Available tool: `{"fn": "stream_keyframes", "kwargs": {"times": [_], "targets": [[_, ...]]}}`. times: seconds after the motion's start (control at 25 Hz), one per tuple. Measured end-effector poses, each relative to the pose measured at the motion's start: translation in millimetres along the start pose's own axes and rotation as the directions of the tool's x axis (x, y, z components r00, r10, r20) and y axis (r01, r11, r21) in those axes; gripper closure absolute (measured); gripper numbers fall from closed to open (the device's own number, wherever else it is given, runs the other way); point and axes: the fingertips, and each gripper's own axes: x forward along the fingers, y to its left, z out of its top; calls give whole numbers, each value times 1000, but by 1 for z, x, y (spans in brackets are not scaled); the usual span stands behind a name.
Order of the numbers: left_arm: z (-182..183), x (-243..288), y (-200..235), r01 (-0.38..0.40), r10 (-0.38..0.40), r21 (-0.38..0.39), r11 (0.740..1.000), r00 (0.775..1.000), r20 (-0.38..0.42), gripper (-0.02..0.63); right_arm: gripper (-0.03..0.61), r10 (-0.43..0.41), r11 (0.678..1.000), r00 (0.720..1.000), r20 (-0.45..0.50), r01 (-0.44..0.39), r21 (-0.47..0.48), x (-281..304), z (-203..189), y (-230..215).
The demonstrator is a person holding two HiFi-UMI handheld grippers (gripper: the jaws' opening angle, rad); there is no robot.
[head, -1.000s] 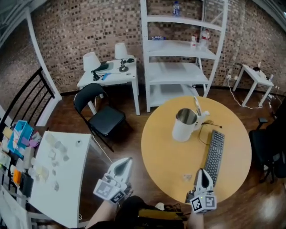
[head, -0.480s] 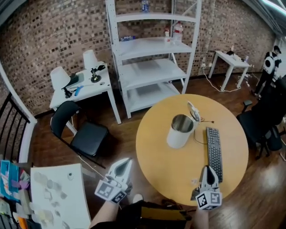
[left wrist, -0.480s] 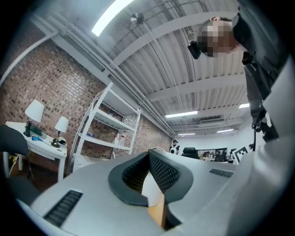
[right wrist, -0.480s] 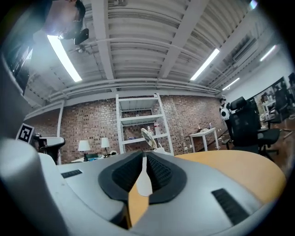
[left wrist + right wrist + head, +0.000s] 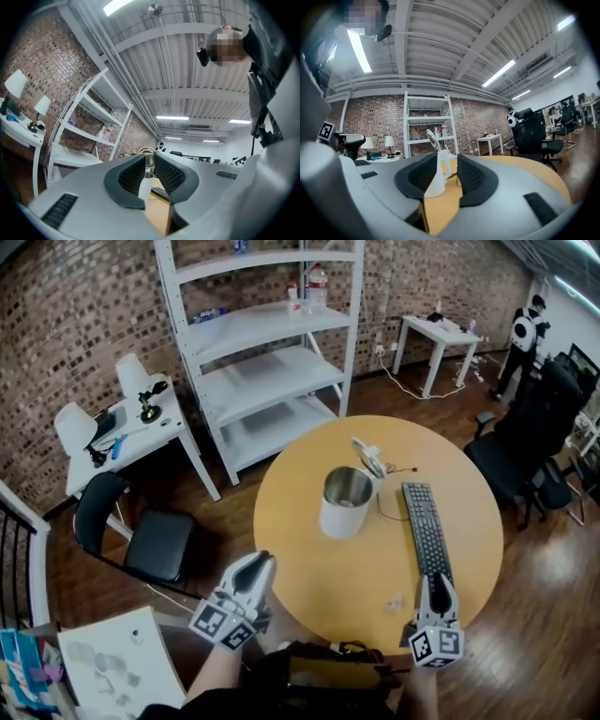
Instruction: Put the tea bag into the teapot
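A white teapot [image 5: 344, 503] with a steel rim and its lid tipped up stands mid-table on the round wooden table [image 5: 300, 568]. A small pale tea bag [image 5: 395, 603] lies near the table's front edge. Just right of it is my right gripper [image 5: 437, 581], at the keyboard's near end. Its jaws are opening with nothing between them, and the teapot [image 5: 436, 178] shows through the gap of the right gripper [image 5: 447, 171]. My left gripper [image 5: 260, 564] hovers at the table's front left edge. It is open and empty, and its own view has the left gripper [image 5: 149, 169] aimed at the teapot [image 5: 145, 186].
A black keyboard [image 5: 426, 531] lies right of the teapot, with a thin cable [image 5: 384, 514] between them. White shelving [image 5: 258, 343] stands behind the table, a black office chair [image 5: 525, 442] to the right, a folding chair [image 5: 141, 535] and a lamp table [image 5: 122, 427] to the left.
The head view has swung, so the table, teapot and shelving sit further left in the picture. Both grippers stay at the table's near edge. The right one is beside the keyboard's end.
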Motion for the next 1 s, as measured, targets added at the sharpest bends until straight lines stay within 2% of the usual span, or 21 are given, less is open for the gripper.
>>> {"fn": "stream_keyframes", "kwargs": {"times": [0.16, 0.32, 0.44, 0.52, 0.6, 0.68, 1.0], "targets": [[7, 22, 3, 6, -6, 9, 1000, 1000, 24, 565, 442, -68, 998, 998, 10, 68, -17, 0, 8, -24], [-1, 39, -4, 12, -12, 14, 1000, 1000, 16, 565, 442, -74, 997, 997, -5, 74, -20, -4, 5, -34], [-11, 42, -9, -2, 2, 19, 1000, 1000, -5, 565, 442, -94, 995, 994, -55, 91, -47, -6, -6, -39], [-23, 41, -13, -7, 7, 12, 1000, 999, -37, 565, 440, -103, 993, 986, -128, 96, -63, -1, -30, -40], [-38, 37, -17, -11, 11, 3, 1000, 997, -79, 565, 388, -100, 994, 967, -235, 84, -74, 2, -61, -37], [-51, 32, -20, -17, 16, -1, 1000, 993, -117, 565, 387, -88, 995, 944, -317, 65, -81, 0, -89, -33], [-86, 15, -12, -68, 65, -4, 998, 970, -234, 565, 387, -99, 994, 862, -497, 67, -81, -6, -167, -41]]}}
